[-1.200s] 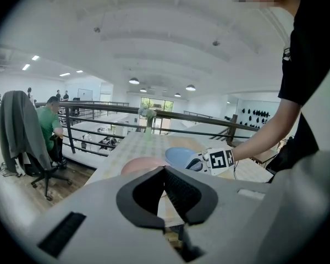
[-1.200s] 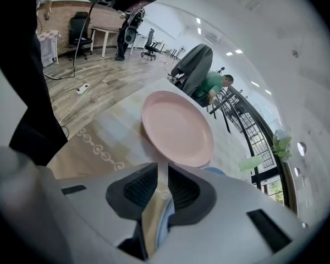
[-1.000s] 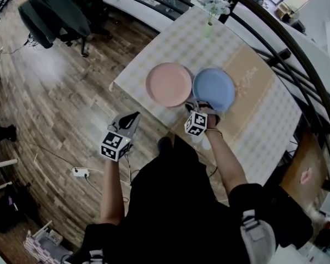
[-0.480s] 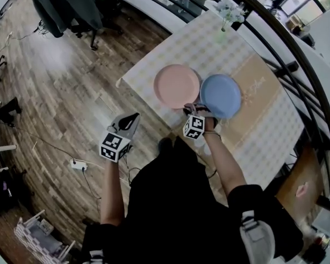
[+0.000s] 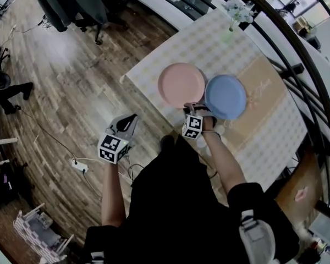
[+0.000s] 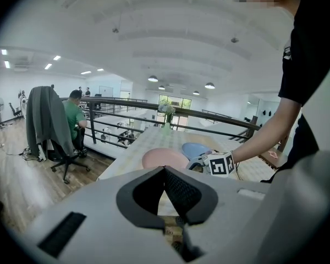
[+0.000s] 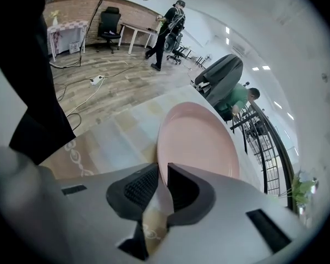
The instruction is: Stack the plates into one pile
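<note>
The left gripper (image 5: 131, 118) hangs over the wooden floor (image 5: 71, 87), short of the pink plate (image 5: 181, 84), its jaws pressed together on nothing. The right gripper (image 5: 196, 109) pinches that plate's near rim between almost closed jaws. The blue plate (image 5: 226, 96) lies just beside the pink plate.

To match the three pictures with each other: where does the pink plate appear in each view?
Head view: the pink plate lies at centre, left of the blue plate.
Left gripper view: the pink plate shows low at centre, just above the jaws.
Right gripper view: the pink plate fills the centre; its near rim enters the right gripper's jaws.
Shared landmark: the chair draped with a grey jacket.
</note>
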Motion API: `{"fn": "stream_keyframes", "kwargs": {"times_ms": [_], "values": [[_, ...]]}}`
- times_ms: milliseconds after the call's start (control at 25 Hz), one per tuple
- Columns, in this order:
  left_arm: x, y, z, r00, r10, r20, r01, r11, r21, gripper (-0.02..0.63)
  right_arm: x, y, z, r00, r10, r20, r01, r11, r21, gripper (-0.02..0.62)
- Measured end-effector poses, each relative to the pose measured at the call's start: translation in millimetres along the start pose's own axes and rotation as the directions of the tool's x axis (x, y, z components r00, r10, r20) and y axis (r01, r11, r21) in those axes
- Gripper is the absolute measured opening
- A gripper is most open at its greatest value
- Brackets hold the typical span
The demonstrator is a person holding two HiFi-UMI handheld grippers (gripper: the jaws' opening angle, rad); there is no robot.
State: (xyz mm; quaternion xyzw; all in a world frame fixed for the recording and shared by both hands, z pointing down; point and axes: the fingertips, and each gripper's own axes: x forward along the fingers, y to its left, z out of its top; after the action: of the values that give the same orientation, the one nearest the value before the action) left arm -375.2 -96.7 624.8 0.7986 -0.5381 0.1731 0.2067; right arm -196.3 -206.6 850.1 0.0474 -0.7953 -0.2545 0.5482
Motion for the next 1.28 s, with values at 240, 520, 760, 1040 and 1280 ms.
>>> {"fn": "stream_keyframes", "kwargs": {"times_ms": [240, 520, 760, 1040, 1280], "values": [[-2.1, 2.8, -0.6, 1.0, 0.005, 0.002, -0.005, 1.0, -0.005, 0.0, 1.4, 3.3, 2.0, 1.0, 0.025, -0.01, -0.025, 0.999, -0.045, 0.034], [1.3, 2.6, 6.7, 1.0, -0.002, 0.014, 0.002, 1.0, 0.005, 0.0, -1.9, -1.3, 19.3, 1.0, 0.026, 0.0, -0.026, 0.995, -0.098, 0.015], [-4.4, 4.6, 8.4, 1.0, -0.005, 0.031, 0.005, 1.0, -0.004, 0.0, -7.4, -5.8, 24.8, 1.0, 0.01, -0.001, -0.01, 0.994, -0.113, 0.018], [-0.9, -2.0, 13.5, 0.999, -0.02, 0.039, 0.019, 1.0, 0.008, 0.0, -20.2, -10.7, 23.2, 1.0, -0.011, -0.004, 0.01, 0.988, -0.156, 0.02], [-0.2, -2.4, 17.8, 0.997, -0.045, 0.057, 0.045, 0.999, 0.005, 0.0, -35.5, -25.8, 33.5, 0.998, -0.053, 0.013, 0.054, 0.992, -0.11, 0.021]]}}
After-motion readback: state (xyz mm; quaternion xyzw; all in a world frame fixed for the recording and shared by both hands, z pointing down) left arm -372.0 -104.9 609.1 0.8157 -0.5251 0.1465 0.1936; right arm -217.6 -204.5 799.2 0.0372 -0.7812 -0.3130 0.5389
